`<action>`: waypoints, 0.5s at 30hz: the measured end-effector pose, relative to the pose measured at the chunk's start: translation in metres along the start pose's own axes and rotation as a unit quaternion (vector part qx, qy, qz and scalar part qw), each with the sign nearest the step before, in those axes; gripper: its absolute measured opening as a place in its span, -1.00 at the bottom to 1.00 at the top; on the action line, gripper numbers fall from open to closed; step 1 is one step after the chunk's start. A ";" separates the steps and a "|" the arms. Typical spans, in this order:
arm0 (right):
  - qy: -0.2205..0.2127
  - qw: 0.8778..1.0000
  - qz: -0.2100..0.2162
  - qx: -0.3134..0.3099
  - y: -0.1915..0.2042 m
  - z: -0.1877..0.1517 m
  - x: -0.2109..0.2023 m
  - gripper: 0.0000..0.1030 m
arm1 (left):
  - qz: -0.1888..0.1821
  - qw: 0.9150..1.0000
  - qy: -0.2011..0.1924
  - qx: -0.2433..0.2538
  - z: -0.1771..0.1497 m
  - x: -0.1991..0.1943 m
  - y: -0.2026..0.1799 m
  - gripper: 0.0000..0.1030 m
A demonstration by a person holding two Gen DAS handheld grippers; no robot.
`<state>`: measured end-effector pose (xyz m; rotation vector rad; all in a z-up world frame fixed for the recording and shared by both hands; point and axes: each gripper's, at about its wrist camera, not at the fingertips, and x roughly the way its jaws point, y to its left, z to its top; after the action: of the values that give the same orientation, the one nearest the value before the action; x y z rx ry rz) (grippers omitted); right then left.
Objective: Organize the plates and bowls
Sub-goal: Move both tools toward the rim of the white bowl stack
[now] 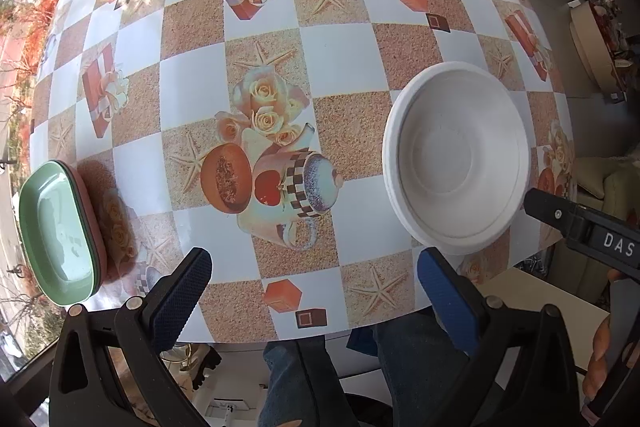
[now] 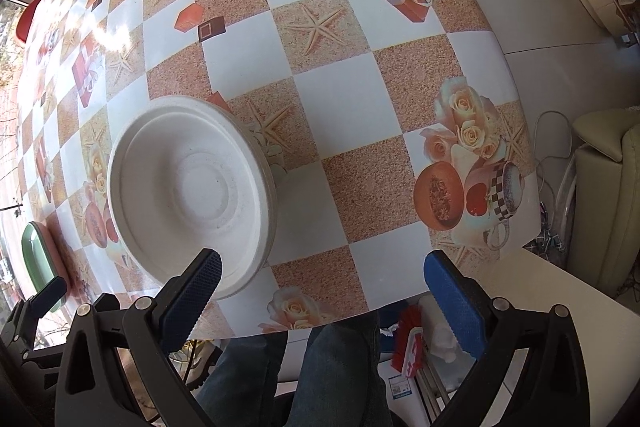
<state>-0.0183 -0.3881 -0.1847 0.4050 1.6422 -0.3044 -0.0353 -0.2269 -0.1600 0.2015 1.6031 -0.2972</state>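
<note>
White bowls (image 1: 456,157) sit near the table edge (image 1: 520,259); both grippers (image 1: 316,291) (image 2: 324,291) gape, holding nothing.

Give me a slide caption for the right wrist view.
Open right gripper hovers at the table edge beside stacked white bowls on the checkered tablecloth; green and pink plates sit far left.
</note>
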 end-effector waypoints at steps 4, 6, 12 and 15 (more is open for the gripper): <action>0.000 1.000 -0.003 0.002 -0.003 0.002 0.002 0.97 | 0.000 1.000 -0.019 0.000 0.009 -0.007 -0.004 0.99; 0.003 1.000 -0.004 0.005 -0.007 0.003 0.004 0.98 | -0.002 1.000 -0.025 0.002 0.013 -0.008 -0.006 0.99; 0.009 1.000 -0.008 0.009 -0.014 0.012 0.008 0.97 | -0.002 1.000 -0.028 0.015 0.028 -0.007 -0.016 0.99; 0.010 1.000 -0.010 0.008 -0.015 0.018 0.009 0.97 | -0.003 1.000 -0.025 0.017 0.031 -0.002 -0.020 0.99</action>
<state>-0.0098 -0.4089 -0.1958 0.4039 1.6654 -0.3292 -0.0121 -0.2553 -0.1574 0.2137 1.5509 -0.3327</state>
